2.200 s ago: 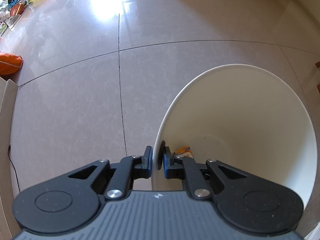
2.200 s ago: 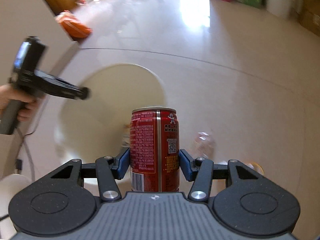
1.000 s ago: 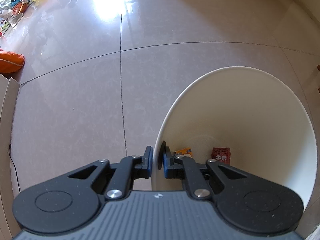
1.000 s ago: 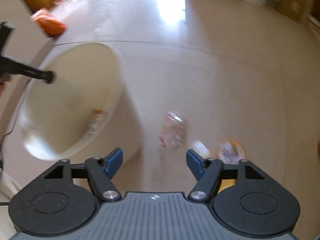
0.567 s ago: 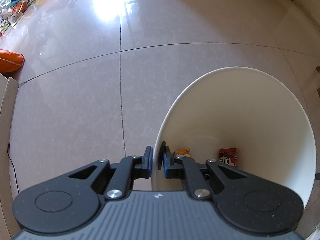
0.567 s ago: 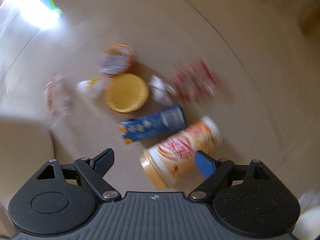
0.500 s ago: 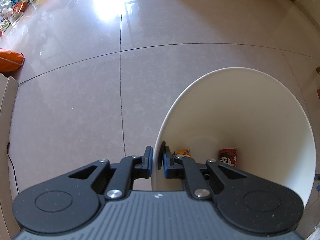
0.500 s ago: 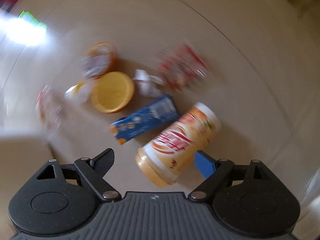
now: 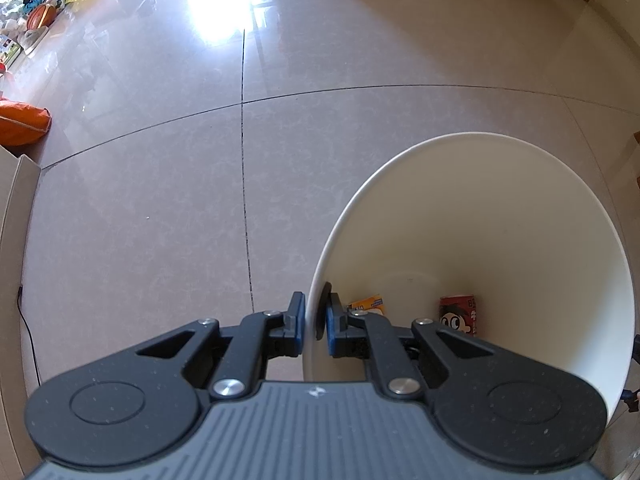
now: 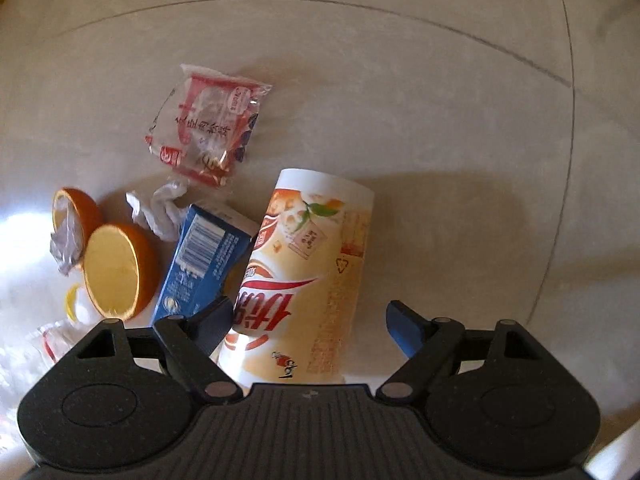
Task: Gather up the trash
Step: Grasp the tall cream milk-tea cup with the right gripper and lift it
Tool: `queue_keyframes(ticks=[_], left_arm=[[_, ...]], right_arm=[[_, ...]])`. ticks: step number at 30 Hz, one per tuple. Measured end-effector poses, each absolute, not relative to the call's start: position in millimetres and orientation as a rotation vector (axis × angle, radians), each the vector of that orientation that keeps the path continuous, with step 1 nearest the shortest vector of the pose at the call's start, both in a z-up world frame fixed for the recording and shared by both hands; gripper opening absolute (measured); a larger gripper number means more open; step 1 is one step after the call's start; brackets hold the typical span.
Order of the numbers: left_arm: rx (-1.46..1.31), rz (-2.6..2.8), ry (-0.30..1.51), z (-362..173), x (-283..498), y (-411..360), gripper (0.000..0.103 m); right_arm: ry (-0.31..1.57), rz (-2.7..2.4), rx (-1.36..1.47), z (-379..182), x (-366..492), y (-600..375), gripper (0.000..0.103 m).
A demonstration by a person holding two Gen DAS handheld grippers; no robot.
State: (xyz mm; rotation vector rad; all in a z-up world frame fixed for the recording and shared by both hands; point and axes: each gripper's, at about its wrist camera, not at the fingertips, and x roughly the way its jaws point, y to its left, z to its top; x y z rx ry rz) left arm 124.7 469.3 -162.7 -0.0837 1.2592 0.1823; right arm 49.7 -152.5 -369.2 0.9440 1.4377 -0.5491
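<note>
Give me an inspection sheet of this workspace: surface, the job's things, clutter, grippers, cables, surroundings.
Surface: glossy tiled floor, sun glare far off.
Job's things: white bin holding a red can and an orange packet; on the floor lie a tall cup, blue carton, clear wrapper, crumpled tissue and two orange bowls.
Clutter: nothing seen beyond the trash.
Grippers: left gripper shut on the bin's rim; right gripper open, jaws either side of the cup.
Cables: thin black cable at the left edge.
Surroundings: orange bag, far boxes.
</note>
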Motion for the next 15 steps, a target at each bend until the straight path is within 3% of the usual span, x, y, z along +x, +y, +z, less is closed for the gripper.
queue_keyframes(ticks=[6, 9, 15], left_arm=[[-0.080, 0.183, 1.260, -162.8, 124.5, 469.0, 0.009], [-0.083, 0.185, 1.261, -163.2, 124.5, 469.2, 0.009], [-0.084, 0.184, 1.260, -163.1, 124.4, 469.7, 0.009]], right_arm=[[1.441, -0.564, 0.984, -382.8, 51.0, -151.7, 0.087], [1.451, -0.543, 0.983, -386.2, 54.2, -147.7, 0.075], [1.452, -0.548, 0.921, -374.8, 56.7, -144.4, 0.075]])
